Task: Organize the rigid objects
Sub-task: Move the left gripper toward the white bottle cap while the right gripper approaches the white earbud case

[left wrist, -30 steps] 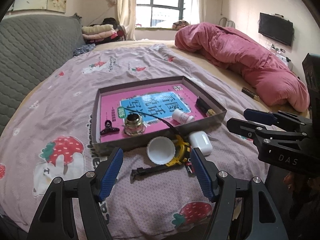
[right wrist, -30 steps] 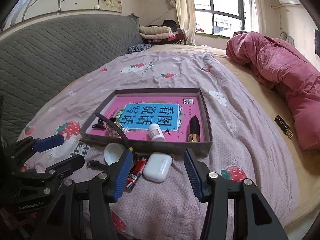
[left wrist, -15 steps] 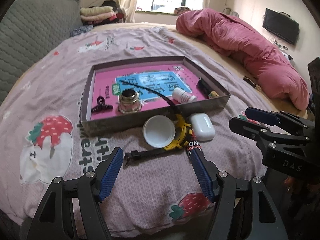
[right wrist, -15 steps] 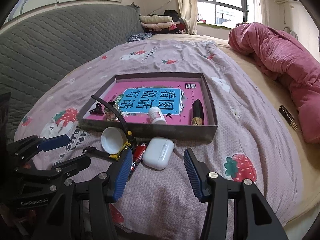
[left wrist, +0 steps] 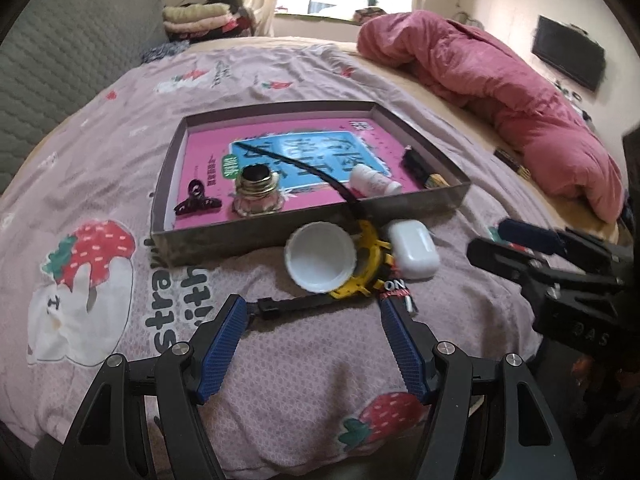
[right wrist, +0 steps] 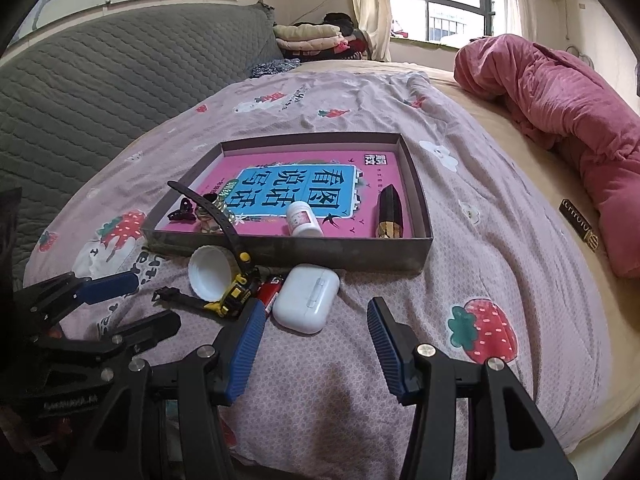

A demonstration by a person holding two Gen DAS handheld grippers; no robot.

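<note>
Four loose items crowd tray's near wall on bedspread: white cap [left wrist: 321, 256], yellow watch [left wrist: 370, 263] with black strap, red lighter [right wrist: 270, 291], white earbud case [right wrist: 307, 298]. Tray [left wrist: 256, 234] holds hair clip [left wrist: 197, 203], glass jar [left wrist: 258, 195], pill bottle [right wrist: 302, 219], lipstick [right wrist: 390, 211]. Left gripper [left wrist: 313, 336] wide apart, empty, fingers flanking strap end. Right gripper [right wrist: 316, 340] wide apart, empty, just short of earbud case.

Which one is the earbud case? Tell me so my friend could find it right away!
Find the tray on the bed. On the sheet just outside its near wall lie a cap, a yellow watch and a lighter. The earbud case is on the right of that bunch: the only smooth, white, rounded closed box.
</note>
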